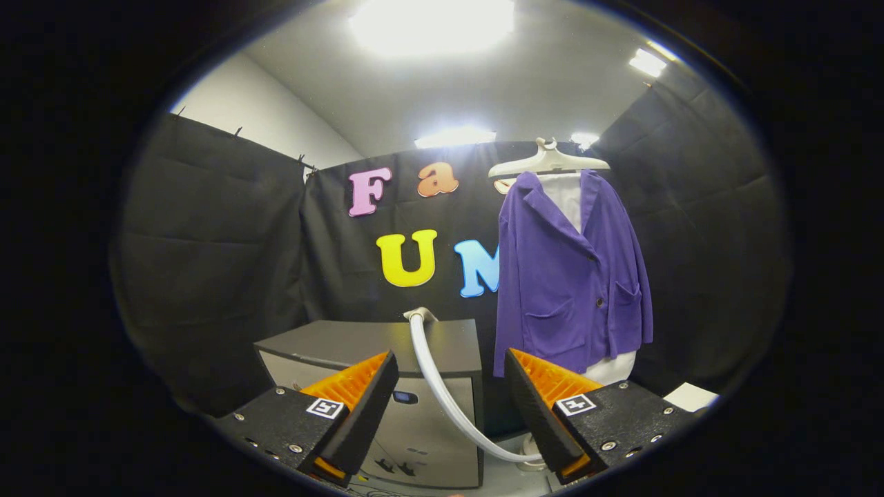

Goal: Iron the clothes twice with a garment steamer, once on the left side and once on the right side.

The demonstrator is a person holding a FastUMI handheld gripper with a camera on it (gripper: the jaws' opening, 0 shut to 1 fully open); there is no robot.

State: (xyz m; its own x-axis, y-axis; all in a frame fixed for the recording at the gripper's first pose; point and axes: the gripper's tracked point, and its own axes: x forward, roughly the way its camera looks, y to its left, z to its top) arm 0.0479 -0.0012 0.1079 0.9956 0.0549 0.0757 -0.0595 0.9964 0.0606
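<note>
Purple jacket [570,276] is seen hung on a pale hanger [549,162] over a white garment [570,197], beyond the gripper and ahead of its right finger, against the black booth wall. A grey cabinet-like unit [387,342], presumably the steamer base, is seen beyond the left finger. A white hose [442,390] is run from the unit's top, down between the fingers, toward the right finger's base. Steamer head can't be made out. Gripper [450,369] is held wide apart, nothing gripped; hose passes through the gap untouched
</note>
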